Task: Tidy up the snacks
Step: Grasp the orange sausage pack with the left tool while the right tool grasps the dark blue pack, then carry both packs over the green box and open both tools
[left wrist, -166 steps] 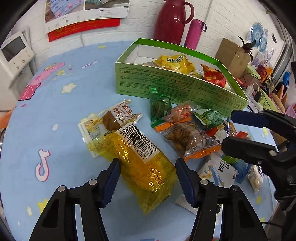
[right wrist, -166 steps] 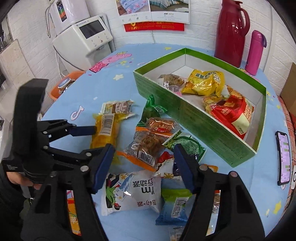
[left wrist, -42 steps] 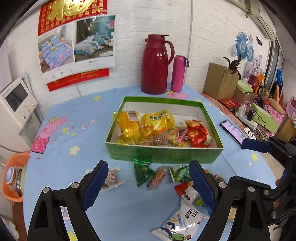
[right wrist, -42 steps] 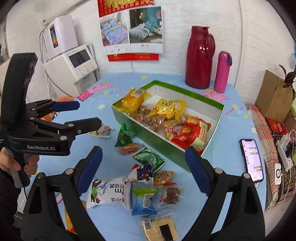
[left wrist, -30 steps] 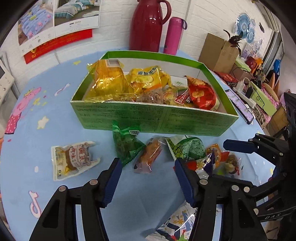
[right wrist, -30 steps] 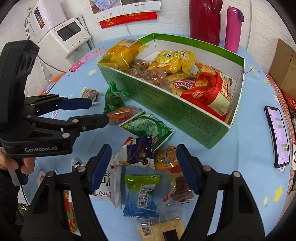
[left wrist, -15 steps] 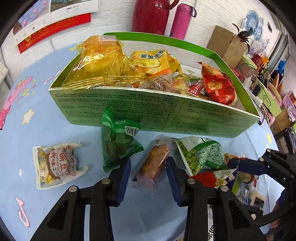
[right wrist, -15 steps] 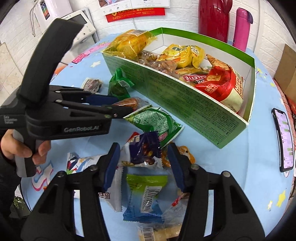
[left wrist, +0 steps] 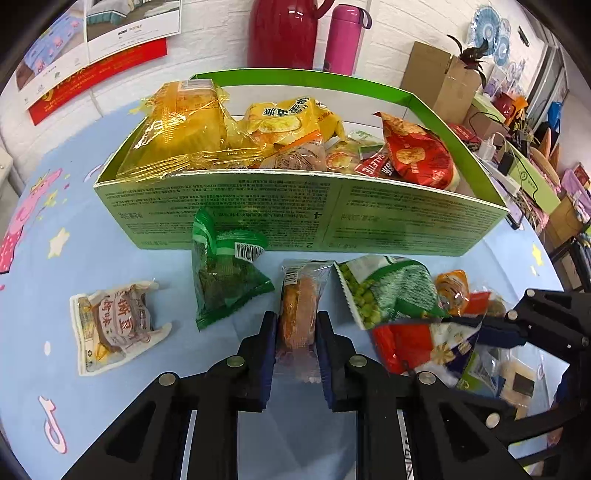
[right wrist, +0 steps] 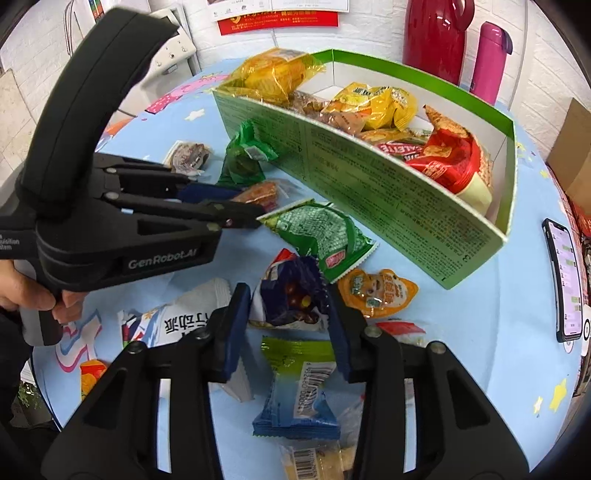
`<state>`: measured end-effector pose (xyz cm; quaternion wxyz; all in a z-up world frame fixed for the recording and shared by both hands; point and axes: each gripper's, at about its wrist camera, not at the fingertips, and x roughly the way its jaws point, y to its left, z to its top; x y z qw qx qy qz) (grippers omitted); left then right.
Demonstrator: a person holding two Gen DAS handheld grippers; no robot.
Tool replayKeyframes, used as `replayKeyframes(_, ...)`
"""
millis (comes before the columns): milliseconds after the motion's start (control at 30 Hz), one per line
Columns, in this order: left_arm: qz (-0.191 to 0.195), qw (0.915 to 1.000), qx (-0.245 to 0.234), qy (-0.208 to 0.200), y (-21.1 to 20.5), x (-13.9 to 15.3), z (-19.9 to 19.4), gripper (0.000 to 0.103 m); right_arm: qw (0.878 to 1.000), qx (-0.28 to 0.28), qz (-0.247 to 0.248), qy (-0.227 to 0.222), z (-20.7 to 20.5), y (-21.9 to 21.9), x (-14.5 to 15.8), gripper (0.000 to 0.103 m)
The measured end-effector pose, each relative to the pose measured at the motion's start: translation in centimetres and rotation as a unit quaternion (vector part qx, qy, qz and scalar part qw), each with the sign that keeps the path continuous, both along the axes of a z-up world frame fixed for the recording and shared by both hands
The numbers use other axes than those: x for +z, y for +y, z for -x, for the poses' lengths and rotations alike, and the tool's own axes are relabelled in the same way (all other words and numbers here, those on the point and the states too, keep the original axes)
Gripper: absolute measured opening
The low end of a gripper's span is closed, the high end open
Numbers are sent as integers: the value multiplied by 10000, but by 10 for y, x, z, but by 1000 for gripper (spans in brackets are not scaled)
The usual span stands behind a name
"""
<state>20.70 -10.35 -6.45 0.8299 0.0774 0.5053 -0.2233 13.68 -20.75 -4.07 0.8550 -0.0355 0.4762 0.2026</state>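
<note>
A green cardboard box (left wrist: 295, 206) stands on the blue table, holding yellow and red snack bags. In front of it, my left gripper (left wrist: 296, 321) is shut on a clear packet with an orange-brown cake (left wrist: 299, 299), which lies on the table. In the right wrist view the same left gripper (right wrist: 247, 212) grips that orange packet (right wrist: 260, 192) beside the box (right wrist: 369, 184). My right gripper (right wrist: 290, 299) has both pads pressed against a dark blue snack packet (right wrist: 291, 295). That packet sits in the pile near the table's front edge.
Loose packets lie around: a green pea bag (left wrist: 384, 291), a dark green packet (left wrist: 225, 273), a bean-curd packet (left wrist: 114, 321), a white bag (right wrist: 184, 325), a blue-green packet (right wrist: 299, 391) and an orange one (right wrist: 376, 291). A phone (right wrist: 565, 280) lies at the right. A red thermos (left wrist: 282, 33) and a pink bottle (left wrist: 343, 37) stand behind the box.
Both grippers came down to the table and narrowed. The left closed on the orange cake packet, the right on the dark blue packet. A large yellow bag now lies in the box.
</note>
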Motion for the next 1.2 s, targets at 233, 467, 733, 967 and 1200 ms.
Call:
replayKeyframes(233,301,9992,69,-242,16,39,12,20,9989,-118,-150,-421,12,-10,33,43)
replayKeyframes(467,594,9957,184,-683,24,92,10,20,9940,-510,-466,-848,8,-30,66,43)
replayKeyframes(733,522,9947,340,-814,7,108,-21,20,9866,-999,-697,-1084,-12,-52,73,43)
replayKeyframes(967,458,9955,364,-749,-6,98,-48,20,9845,-1227,-725,-1022,-40,-67,64,43)
replayKeyframes(1200,427,9961,380,-669,-11,83,-70,21,9826,-1352,-747,-1035,-61,-76,54,44)
